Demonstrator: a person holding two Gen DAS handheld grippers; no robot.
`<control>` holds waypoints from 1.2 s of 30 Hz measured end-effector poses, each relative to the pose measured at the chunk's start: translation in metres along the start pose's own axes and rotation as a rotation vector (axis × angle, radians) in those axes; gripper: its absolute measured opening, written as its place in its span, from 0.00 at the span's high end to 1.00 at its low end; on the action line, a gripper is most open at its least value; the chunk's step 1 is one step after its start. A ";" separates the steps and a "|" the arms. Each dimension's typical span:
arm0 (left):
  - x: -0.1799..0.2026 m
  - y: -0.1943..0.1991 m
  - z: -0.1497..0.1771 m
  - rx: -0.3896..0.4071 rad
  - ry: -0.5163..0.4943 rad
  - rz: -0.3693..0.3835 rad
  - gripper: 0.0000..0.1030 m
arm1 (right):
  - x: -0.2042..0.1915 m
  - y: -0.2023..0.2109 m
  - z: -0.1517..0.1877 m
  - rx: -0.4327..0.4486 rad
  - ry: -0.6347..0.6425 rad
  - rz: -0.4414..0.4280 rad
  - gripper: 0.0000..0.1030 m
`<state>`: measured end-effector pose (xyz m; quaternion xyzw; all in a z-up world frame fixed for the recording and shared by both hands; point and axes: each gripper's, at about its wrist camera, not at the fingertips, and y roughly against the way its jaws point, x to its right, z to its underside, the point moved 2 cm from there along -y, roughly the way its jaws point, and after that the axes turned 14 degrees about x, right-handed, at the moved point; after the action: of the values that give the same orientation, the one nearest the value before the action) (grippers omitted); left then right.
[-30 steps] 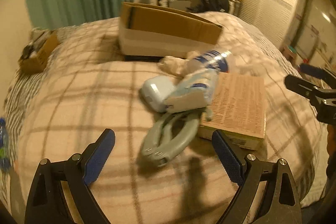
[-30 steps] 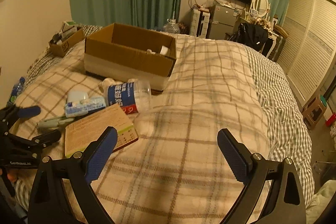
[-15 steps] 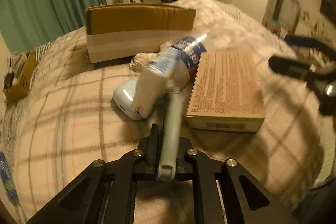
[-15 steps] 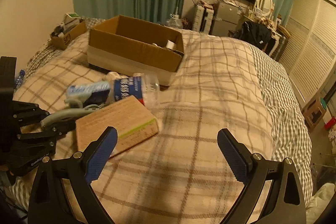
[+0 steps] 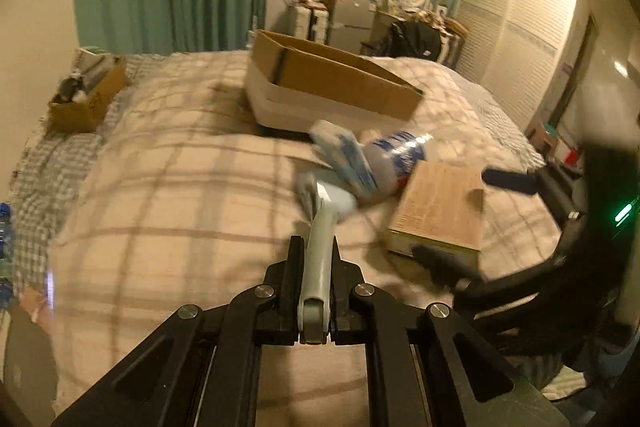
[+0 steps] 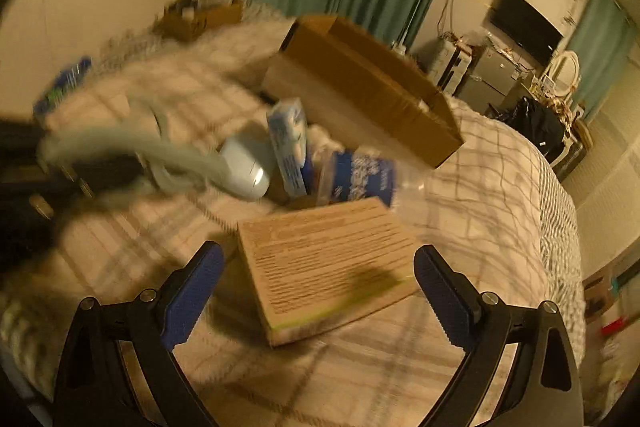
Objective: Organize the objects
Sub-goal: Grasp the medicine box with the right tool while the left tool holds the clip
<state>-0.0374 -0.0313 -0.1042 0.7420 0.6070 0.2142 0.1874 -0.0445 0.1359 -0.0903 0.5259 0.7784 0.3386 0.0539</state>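
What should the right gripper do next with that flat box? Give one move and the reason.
Probably ease the right gripper forward and down, then close on the flat box. Its jaws are open with the box lying between them on the bed. The left gripper is already shut on the grey tool.

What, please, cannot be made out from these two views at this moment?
- Left wrist view: the cardboard box interior is hidden by its near wall.
- Right wrist view: the grey tool held in the left hand-held gripper is smeared by motion blur.
- Both views: the print on the flat carton is too blurred to read.
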 end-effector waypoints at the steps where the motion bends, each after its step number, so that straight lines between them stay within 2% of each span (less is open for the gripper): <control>1: -0.003 -0.001 0.000 0.001 -0.007 -0.018 0.91 | -0.005 -0.007 0.003 -0.027 0.025 0.006 0.07; 4: -0.011 -0.007 0.007 -0.023 0.025 0.006 0.91 | -0.018 -0.022 0.016 -0.070 0.128 0.064 0.05; 12: -0.010 -0.021 0.020 -0.064 0.064 0.057 0.91 | -0.018 -0.037 0.022 -0.099 0.165 0.139 0.08; 17: -0.011 -0.022 0.020 -0.068 0.075 0.061 0.91 | -0.012 -0.022 0.016 -0.042 0.175 0.168 0.42; 18: -0.010 -0.022 0.020 -0.069 0.075 0.060 0.91 | -0.011 -0.017 0.014 -0.024 0.170 0.169 0.45; 21: -0.008 -0.021 0.019 -0.071 0.081 0.050 0.91 | 0.007 0.008 0.004 0.066 0.069 0.167 0.54; 26: 0.001 -0.022 0.016 -0.075 0.078 0.047 0.91 | 0.045 0.041 -0.004 0.136 -0.089 0.171 0.66; 33: 0.014 -0.014 0.004 -0.042 0.071 0.038 0.91 | 0.083 0.065 0.005 0.157 -0.217 0.194 0.73; 36: 0.018 -0.007 -0.008 -0.014 0.064 0.032 0.91 | 0.091 0.073 0.007 0.172 -0.262 0.169 0.73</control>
<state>-0.0440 -0.0122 -0.0997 0.7430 0.5993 0.2451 0.1698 -0.0247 0.2331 -0.0284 0.6319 0.7437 0.2027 0.0809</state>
